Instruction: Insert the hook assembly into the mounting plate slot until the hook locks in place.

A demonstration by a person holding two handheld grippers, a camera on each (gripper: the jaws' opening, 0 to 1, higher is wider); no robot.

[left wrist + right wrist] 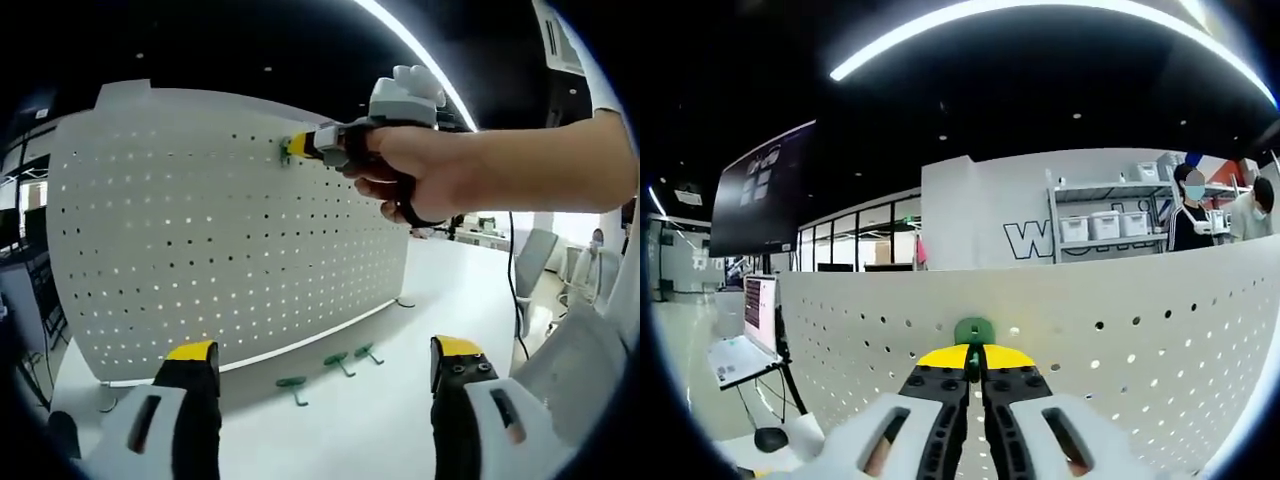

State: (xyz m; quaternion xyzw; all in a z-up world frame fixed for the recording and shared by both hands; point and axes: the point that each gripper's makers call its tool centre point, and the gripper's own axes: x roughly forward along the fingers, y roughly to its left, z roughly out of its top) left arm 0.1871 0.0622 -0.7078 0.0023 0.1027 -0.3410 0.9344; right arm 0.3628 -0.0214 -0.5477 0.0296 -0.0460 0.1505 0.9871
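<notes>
The right gripper (975, 362) has its yellow-tipped jaws pressed together on a green hook (974, 331), whose rounded head shows just above the tips and lies against the white perforated board (1140, 330). In the left gripper view the same tool (296, 146) is seen held by a person's hand (420, 170) high on the board (200, 230), the green piece (286, 151) at its tip touching the panel near the top rows of holes.

The left gripper (325, 365) stands with jaws wide apart and nothing between them, low in front of the board and over the white table (380, 420). Three spare green hooks (340, 364) lie on the table near the foot of the board, close together but apart.

Judgement on handling: the hook appears to be a small moulded plastic part, light and fairly stiff, with thin prongs that could bend or snap if forced askew. Its surface looks smooth, so a shallow pinch may let it rotate. The grip is best taken on the flat shank just behind the head, leaving the prongs free to enter the holes. Whether the prongs are already seated cannot be told; the tips hide the joint. The board stands upright on slim feet and may rock under a hard push, so pressure should be square and moderate.
</notes>
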